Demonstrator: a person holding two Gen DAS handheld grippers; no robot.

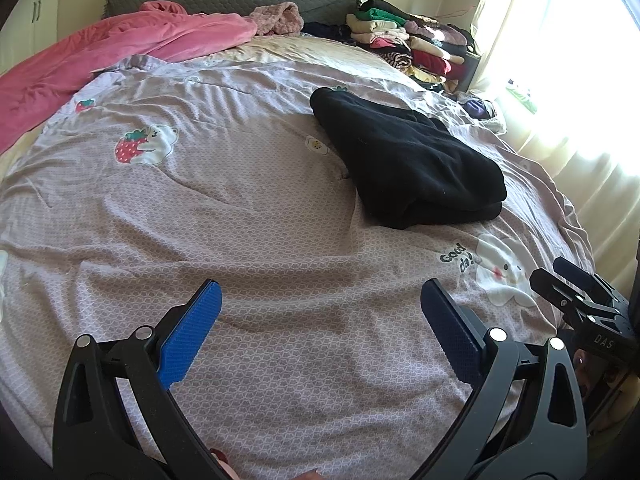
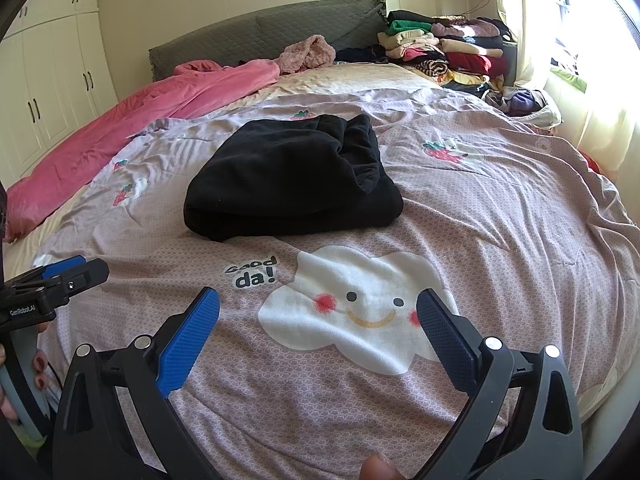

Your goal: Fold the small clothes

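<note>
One black fleece garment (image 2: 292,176) lay on the bed, at centre frame in the right wrist view and at right of centre in the left wrist view (image 1: 404,164). It was already doubled over on itself, with stacked layers showing along the near edge and a loose flap or sleeve lying across its upper right portion. It rested on a pink patterned quilt (image 2: 500,220) printed with a cloud face and strawberries.

Both sets of tongs stood open and empty, well short of the garment. The right tongs (image 2: 318,336) were at the bottom of their own view, above the cloud print. The left tongs (image 1: 320,320) were over bare quilt at the bottom of the left wrist view.

Handling assessment: the fabric looked thick, soft and limp, light to moderate in weight, and not fragile. The nap suggested good friction against the ribbed blue pads (image 2: 188,344), so slippage seemed unlikely. Bulk was the main concern; a pinch across all layers would likely need wide jaws. The better hold appeared to be the two near corners of the top layer, one per tool, or the loose flap at upper right. Layer boundaries were hard to read against the black.

A pile of folded clothes (image 2: 444,52) sat at upper right.
</note>
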